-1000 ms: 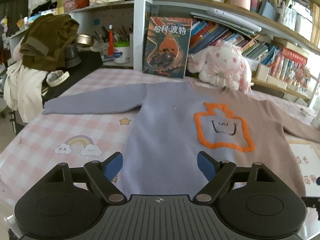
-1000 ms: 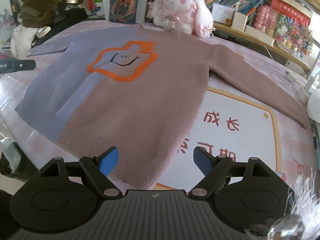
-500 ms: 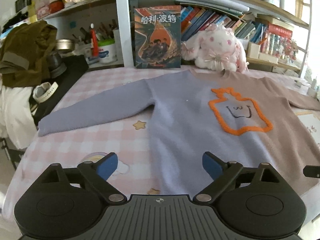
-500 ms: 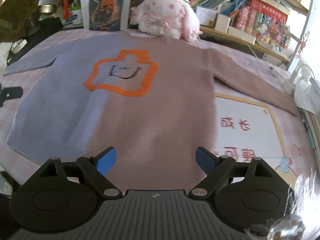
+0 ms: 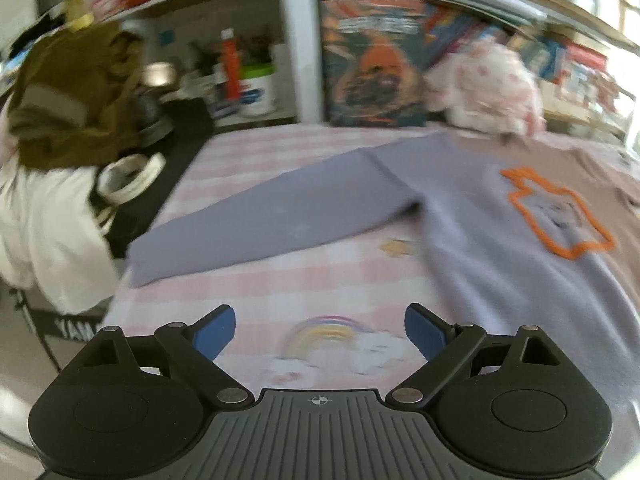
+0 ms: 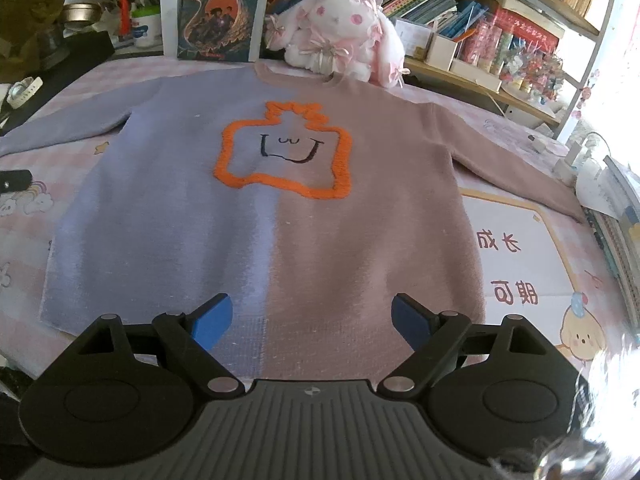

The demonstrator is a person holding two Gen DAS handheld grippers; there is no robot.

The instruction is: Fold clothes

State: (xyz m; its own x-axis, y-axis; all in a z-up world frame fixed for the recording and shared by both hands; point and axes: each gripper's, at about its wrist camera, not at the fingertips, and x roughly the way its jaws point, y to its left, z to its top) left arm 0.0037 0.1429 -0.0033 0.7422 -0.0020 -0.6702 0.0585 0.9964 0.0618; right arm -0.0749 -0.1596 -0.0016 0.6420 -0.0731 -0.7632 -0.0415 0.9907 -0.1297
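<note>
Since the earlier frame the left gripper [image 5: 319,333] has swung left toward the lilac sleeve [image 5: 256,220]; the right gripper [image 6: 312,317] now hovers centred over the hem. Both jaws stand open and empty. Sweater [image 6: 260,208] lies flat, unfolded on the bench [image 5: 320,280]; judged soft, light and limp, best pinched at cuff or hem corner.

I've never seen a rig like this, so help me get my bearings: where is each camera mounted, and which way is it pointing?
Left wrist: sits on the left gripper, open, facing the sweater's lilac sleeve and rainbow-print tablecloth; only its own fingers show.
Right wrist: sits on the right gripper, open, above the hem, facing the sweater front.
Both share the sweater, plush rabbit and poster book.
</note>
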